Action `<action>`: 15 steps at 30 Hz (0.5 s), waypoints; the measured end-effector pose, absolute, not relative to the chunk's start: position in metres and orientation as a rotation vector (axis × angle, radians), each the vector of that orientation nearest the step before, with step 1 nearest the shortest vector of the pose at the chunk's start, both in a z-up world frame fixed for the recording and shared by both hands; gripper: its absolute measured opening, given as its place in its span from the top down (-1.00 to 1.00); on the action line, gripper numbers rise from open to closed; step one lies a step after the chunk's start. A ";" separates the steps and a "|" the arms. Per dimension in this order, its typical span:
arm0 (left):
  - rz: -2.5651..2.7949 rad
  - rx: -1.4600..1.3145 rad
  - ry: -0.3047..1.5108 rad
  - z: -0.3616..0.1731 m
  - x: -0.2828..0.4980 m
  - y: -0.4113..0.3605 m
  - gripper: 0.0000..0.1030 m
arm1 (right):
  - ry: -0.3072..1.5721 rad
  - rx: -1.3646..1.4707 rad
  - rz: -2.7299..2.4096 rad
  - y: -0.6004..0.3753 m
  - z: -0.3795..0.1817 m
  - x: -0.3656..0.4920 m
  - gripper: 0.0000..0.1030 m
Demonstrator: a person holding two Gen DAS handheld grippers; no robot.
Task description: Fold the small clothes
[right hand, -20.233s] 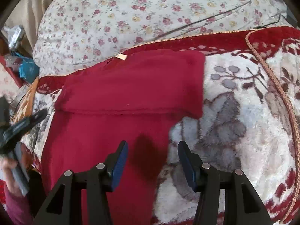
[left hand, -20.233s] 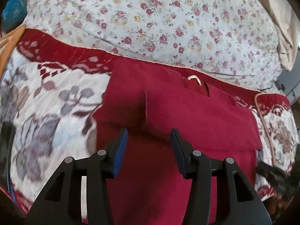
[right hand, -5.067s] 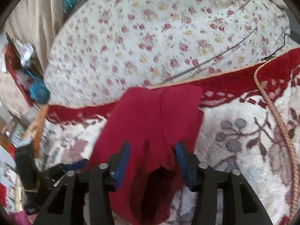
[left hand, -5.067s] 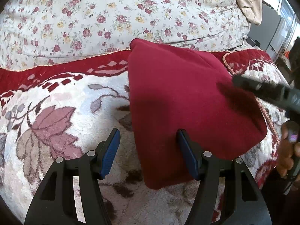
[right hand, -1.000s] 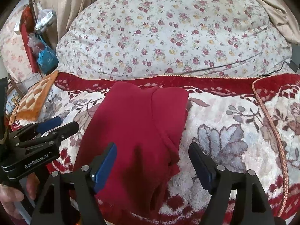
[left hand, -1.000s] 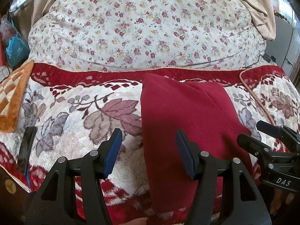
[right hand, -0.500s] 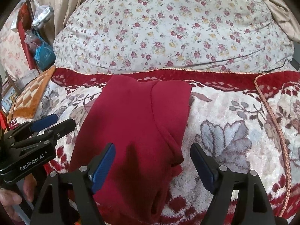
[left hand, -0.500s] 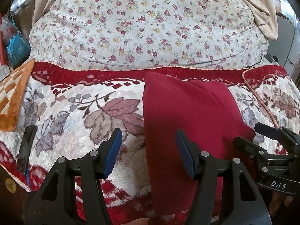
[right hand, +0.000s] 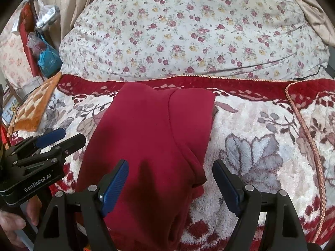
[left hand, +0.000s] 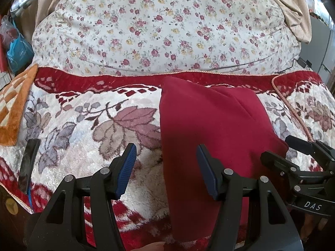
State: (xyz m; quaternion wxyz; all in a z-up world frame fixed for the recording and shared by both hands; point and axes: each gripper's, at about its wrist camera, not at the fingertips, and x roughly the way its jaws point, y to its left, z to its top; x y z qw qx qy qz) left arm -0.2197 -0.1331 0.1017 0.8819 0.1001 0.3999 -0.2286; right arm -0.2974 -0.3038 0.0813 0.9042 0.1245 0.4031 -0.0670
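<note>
The dark red folded garment of soft knit cloth (right hand: 150, 146) lies flat on the plush blanket with a cream ground, grey and mauve leaves and a deep red border (right hand: 261, 138), folded into a long narrow shape that runs from the blanket's far red band down toward the near edge. A seam line curves down its right half, and at the lower right one layer ends in a rounded lip over the layer beneath. The right gripper (right hand: 170, 185) hovers over the near end of the garment with its blue-padded black jaws spread wide; the left pad is over the red cloth, the right pad over the bare blanket, and neither pad pinches anything. Over to the other side: the left gripper (left hand: 166, 170) is also spread apart, straddling the garment's left edge (left hand: 209, 129), left pad above the blanket's leaf pattern, right pad above the red cloth, nothing caught between them. Each gripper shows at the margin of the other's camera, with a bit of the person's hand (right hand: 10, 221) below the left one. Beyond the blanket swells a large white quilt printed with small pink and yellow roses (left hand: 163, 25), a beige curtain (left hand: 291, 10) behind it. At far left lies an orange and cream checked mat (left hand: 12, 108).
</note>
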 end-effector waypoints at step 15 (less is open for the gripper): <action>-0.485 0.201 0.848 0.097 -0.216 -0.133 -0.15 | 0.854 0.255 -0.143 -0.303 0.076 -0.294 -0.57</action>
